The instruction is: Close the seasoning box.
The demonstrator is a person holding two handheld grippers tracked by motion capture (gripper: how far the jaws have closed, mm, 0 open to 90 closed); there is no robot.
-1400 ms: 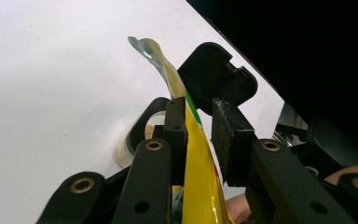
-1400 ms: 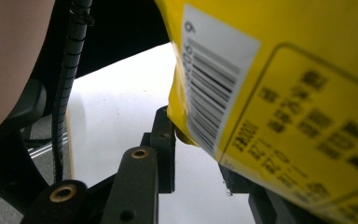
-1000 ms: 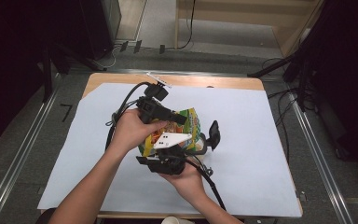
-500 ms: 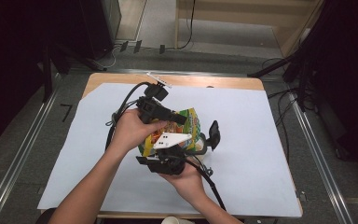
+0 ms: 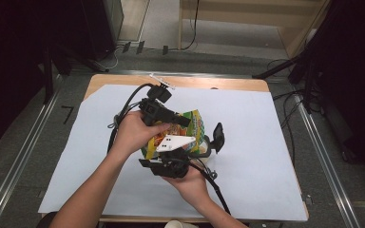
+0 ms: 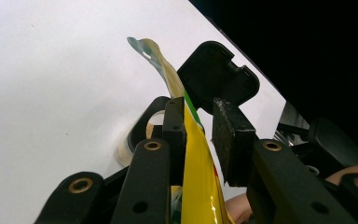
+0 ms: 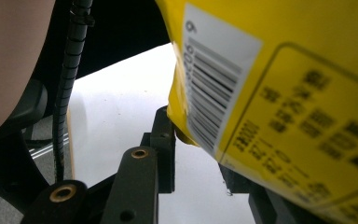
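A yellow and green snack bag [image 5: 193,127] is held over the middle of the table between both grippers. My left gripper [image 5: 180,121] reaches in from the left, and the bag's yellow edge [image 6: 198,186] runs up between its jaws. One pad [image 6: 175,126] lies flat on the bag and the bag bulges against the other, so my left gripper [image 6: 198,116] is shut on it. My right gripper [image 5: 204,147] comes from below under its white plate, with one jaw standing off the bag's right side. In the right gripper view the barcode side of the bag [image 7: 307,93] hides one jaw of my right gripper [image 7: 198,149].
A white paper sheet [image 5: 266,156] covers the wooden table [image 5: 218,82]. A small white object [image 5: 161,80] lies at the far edge, and a cup rim [image 5: 183,224] shows at the near edge. Black cables trail from both grippers. Metal rails [image 5: 24,156] run along the floor.
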